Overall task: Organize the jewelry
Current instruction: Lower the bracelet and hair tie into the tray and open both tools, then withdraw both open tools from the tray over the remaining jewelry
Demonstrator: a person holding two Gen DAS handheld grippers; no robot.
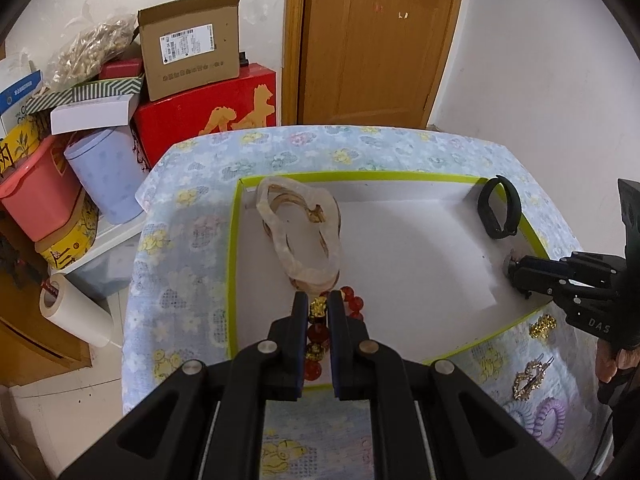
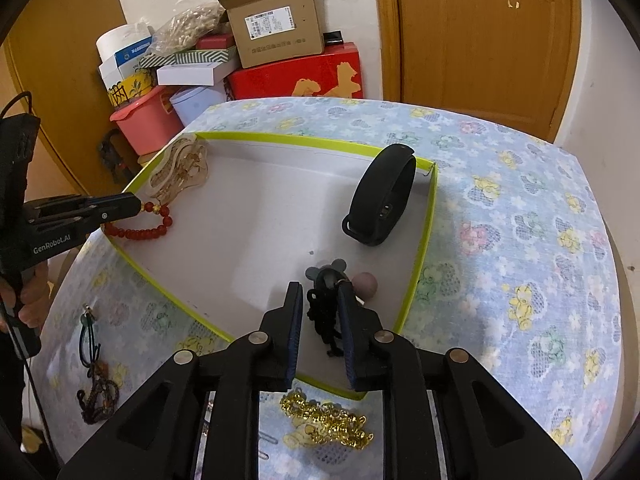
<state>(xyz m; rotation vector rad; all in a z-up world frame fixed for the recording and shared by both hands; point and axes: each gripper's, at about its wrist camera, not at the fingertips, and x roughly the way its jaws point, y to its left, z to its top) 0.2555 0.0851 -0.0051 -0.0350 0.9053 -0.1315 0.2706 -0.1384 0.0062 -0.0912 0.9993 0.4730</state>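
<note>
A white tray (image 1: 400, 248) with a lime-green rim sits on a table under a blue flowered cloth (image 1: 180, 240). The left gripper (image 1: 319, 304) reaches down into the tray's near left part, its jaws clamped on a red bead bracelet (image 1: 316, 332) with gold charms; in the right wrist view the same bracelet (image 2: 138, 226) lies curved on the tray floor by the left wall, with the gripper's tips at its upper end. Just beyond it, in the far left corner, rests a pile of pale translucent bangles (image 1: 300, 228), touching the beads or very near them. A black wristband (image 2: 382, 200) stands on edge at the far right corner, leaning on the wall. The right gripper (image 2: 320, 300) points down at the tray's near right part, its jaws a little apart around a black knotted cord (image 2: 320, 320) that carries a grey mouse-eared charm (image 2: 326, 274); whether the pads press the cord I cannot tell, since a gap shows on the left side. A small pinkish ball (image 2: 366, 284) lies just beside that charm on the tray floor. Outside the tray, on the cloth, lie a gold chain (image 2: 324, 424), a gold heart clip (image 1: 528, 380), purple coil hair ties (image 1: 548, 420) and a dark braided cord (image 2: 98, 396). Boxes (image 1: 192, 44) are stacked against the wall beside a wooden door (image 1: 376, 40).
</note>
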